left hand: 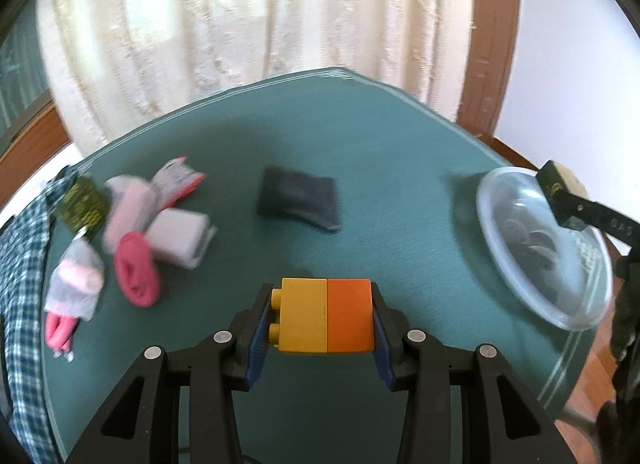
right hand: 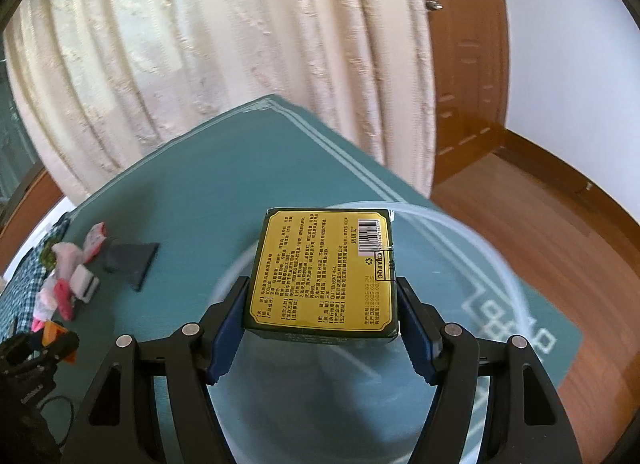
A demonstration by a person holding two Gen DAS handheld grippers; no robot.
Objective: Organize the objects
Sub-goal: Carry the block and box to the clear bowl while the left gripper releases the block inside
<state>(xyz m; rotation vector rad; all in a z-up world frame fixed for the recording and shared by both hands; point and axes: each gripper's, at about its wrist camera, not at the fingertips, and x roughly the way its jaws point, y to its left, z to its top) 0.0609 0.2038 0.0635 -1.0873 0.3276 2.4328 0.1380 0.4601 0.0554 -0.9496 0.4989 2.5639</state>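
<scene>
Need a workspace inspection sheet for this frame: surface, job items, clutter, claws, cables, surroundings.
Surface: teal tablecloth with pale border lines.
Job's things: yellow-and-orange block; green box with yellow label; clear plastic bowl.
Clutter: pink and white bundles, dark folded cloth, checked fabric at the left edge.
Claws: left claw shut on the block; right claw shut on the box, over the bowl.
Cables: thin black cable, lower left of the right wrist view.
Surroundings: cream curtain, wooden door, wood floor.

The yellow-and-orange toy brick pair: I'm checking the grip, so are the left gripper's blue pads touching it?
Touching. The left wrist view shows the left gripper with its blue pads pressed against both sides of the yellow-and-orange toy brick pair.
</scene>
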